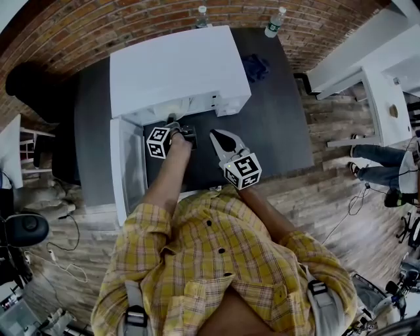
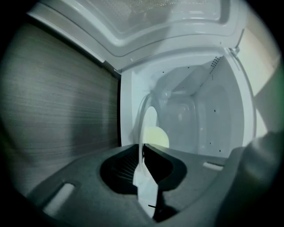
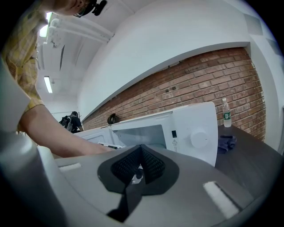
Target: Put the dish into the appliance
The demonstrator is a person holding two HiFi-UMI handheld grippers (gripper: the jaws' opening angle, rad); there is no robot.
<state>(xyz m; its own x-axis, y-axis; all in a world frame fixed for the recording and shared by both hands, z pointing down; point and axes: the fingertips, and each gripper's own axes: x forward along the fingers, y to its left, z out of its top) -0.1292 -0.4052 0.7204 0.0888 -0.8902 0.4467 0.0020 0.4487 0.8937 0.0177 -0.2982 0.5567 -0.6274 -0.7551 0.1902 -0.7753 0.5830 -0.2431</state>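
Observation:
The white microwave (image 1: 177,65) stands on the dark table (image 1: 275,125) with its door (image 1: 128,164) swung open to the left. My left gripper (image 1: 176,125) reaches into the opening. In the left gripper view a pale, thin-rimmed dish (image 2: 153,126) shows edge-on, its rim pinched between the jaws of the left gripper (image 2: 143,148), inside the white cavity (image 2: 204,115). My right gripper (image 1: 218,136) hovers over the table in front of the microwave (image 3: 186,128). Its jaws are shut with nothing in them, as the right gripper (image 3: 141,148) view shows.
Two water bottles (image 1: 202,14) (image 1: 275,23) stand at the table's far edge by the brick wall. A dark blue cloth (image 1: 254,65) lies right of the microwave. White desks (image 1: 387,98) and a seated person's legs (image 1: 377,161) are off to the right.

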